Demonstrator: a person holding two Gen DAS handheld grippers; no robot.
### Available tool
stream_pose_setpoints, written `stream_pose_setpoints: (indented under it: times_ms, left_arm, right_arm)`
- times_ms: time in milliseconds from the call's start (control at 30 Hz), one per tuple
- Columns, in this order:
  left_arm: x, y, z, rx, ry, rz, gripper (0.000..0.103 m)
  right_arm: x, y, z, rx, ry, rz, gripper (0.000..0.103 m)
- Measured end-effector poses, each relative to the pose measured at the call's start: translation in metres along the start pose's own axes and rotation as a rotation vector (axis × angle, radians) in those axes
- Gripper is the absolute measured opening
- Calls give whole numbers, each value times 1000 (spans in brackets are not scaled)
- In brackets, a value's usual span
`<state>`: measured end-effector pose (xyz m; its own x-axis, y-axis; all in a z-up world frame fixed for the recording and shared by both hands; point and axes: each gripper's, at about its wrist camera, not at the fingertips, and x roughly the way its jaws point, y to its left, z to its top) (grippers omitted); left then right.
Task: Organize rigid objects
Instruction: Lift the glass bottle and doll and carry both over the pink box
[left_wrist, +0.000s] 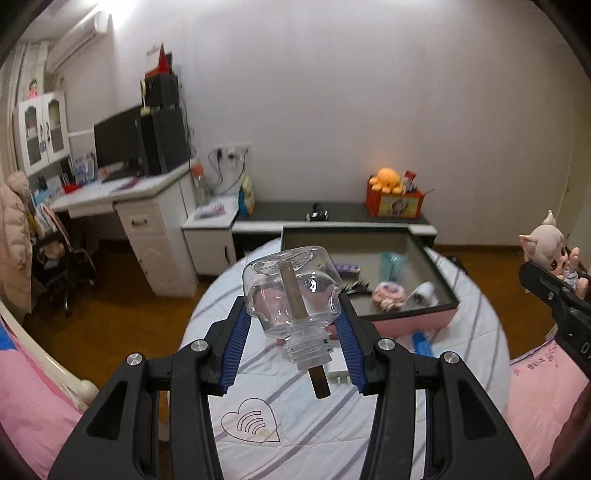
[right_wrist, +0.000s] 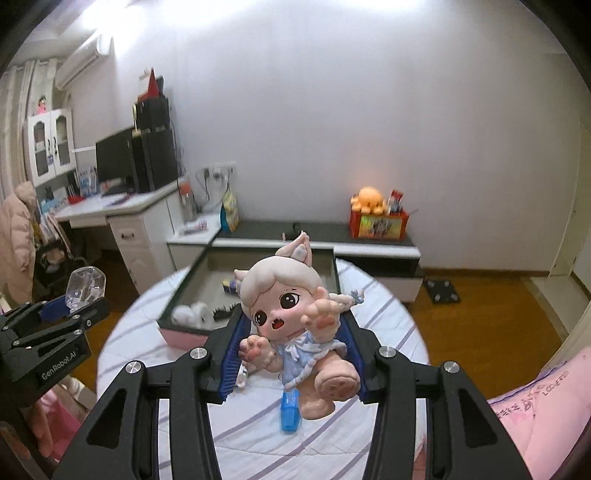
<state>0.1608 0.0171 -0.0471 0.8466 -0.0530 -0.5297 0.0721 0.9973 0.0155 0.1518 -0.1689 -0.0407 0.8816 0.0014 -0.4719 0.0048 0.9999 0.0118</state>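
My left gripper (left_wrist: 293, 314) is shut on a clear glass bottle (left_wrist: 291, 295) with a brown stick through its threaded neck, held above the round striped table (left_wrist: 314, 424). The same bottle (right_wrist: 84, 290) and left gripper (right_wrist: 74, 310) show at the left of the right wrist view. My right gripper (right_wrist: 293, 325) is shut on a doll figurine (right_wrist: 291, 314) with pale hair, cat ears and a blue dress; that doll (left_wrist: 550, 258) appears at the right edge of the left wrist view. Beyond both stands a pink box with a dark rim (left_wrist: 406, 314) (right_wrist: 184, 336) holding several small objects.
A blue plastic item (right_wrist: 290, 413) (left_wrist: 421, 343) and a white piece (left_wrist: 338, 371) lie on the table. Pink bedding (right_wrist: 535, 413) flanks the table. A white desk with a monitor (left_wrist: 118, 144) stands at left, and a low cabinet (left_wrist: 332, 214) carries an orange plush on a red box (left_wrist: 393, 195).
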Motion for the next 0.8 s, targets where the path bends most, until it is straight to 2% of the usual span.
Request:
stream_pose_setpoints:
  times_ms: [167, 433, 800]
  left_arm:
    - [-36, -6, 4, 18, -76, -22, 47]
    - [-73, -11, 3, 31, -149, -39, 47]
    - [-78, -21, 2, 50, -169, -51, 48]
  right_arm:
    - [-29, 8, 2, -2, -52, -9, 48]
    - [-63, 13, 0, -8, -115, 3, 49]
    - [-77, 13, -6, -16, -150, 9, 49]
